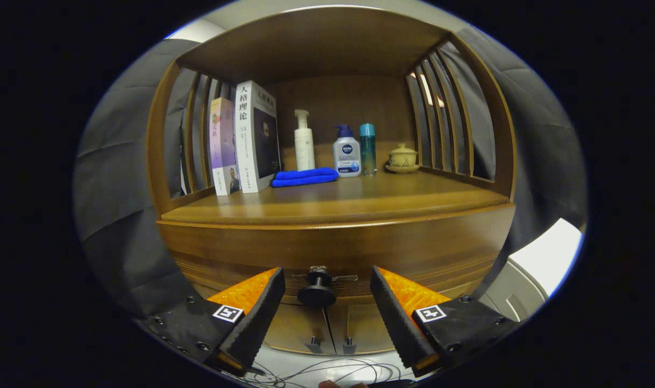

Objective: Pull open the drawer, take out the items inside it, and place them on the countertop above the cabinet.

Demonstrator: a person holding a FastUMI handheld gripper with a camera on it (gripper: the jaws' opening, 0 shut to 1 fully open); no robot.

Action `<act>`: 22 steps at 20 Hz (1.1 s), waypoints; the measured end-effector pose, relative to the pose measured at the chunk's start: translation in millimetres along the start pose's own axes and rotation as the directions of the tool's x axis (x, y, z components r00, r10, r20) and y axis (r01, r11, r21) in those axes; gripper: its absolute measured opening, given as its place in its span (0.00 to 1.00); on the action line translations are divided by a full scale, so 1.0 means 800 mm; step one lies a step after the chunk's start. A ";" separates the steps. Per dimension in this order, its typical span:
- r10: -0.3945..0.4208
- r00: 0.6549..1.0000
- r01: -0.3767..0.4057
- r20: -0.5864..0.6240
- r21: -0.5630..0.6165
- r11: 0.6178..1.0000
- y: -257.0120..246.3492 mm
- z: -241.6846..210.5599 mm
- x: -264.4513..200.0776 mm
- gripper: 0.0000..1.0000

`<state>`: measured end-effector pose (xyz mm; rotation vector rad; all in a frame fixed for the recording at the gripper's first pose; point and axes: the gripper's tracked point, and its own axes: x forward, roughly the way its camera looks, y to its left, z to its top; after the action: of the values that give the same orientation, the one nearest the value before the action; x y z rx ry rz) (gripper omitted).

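Observation:
A wooden cabinet stands ahead with its drawer front (338, 253) closed under the countertop (332, 202). The drawer's dark round knob (317, 291) sits in the gap between my two fingers, nearer their tips, with space on either side. My gripper (327, 283) is open and level with the knob; neither finger touches it. The drawer's contents are hidden behind the closed front.
On the countertop stand two books (246, 140), a folded blue cloth (304, 177), a white pump bottle (304, 141), a white bottle with a blue pump (346, 152), a teal bottle (367, 148) and a lidded cup (402, 157). Two lower doors with small knobs (330, 342) sit beneath the drawer. Cables (327, 372) lie on the floor.

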<state>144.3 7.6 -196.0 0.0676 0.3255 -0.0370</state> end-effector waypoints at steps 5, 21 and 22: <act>-0.010 0.999 0.008 -0.036 -0.039 0.999 0.005 -0.019 0.023 1.00; -0.053 0.997 0.051 -0.059 -0.032 0.998 0.006 -0.033 0.033 0.46; -0.052 0.997 0.049 -0.060 -0.052 0.997 0.008 -0.036 0.031 0.42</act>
<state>158.6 15.3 -231.1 0.0107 0.3893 -0.0765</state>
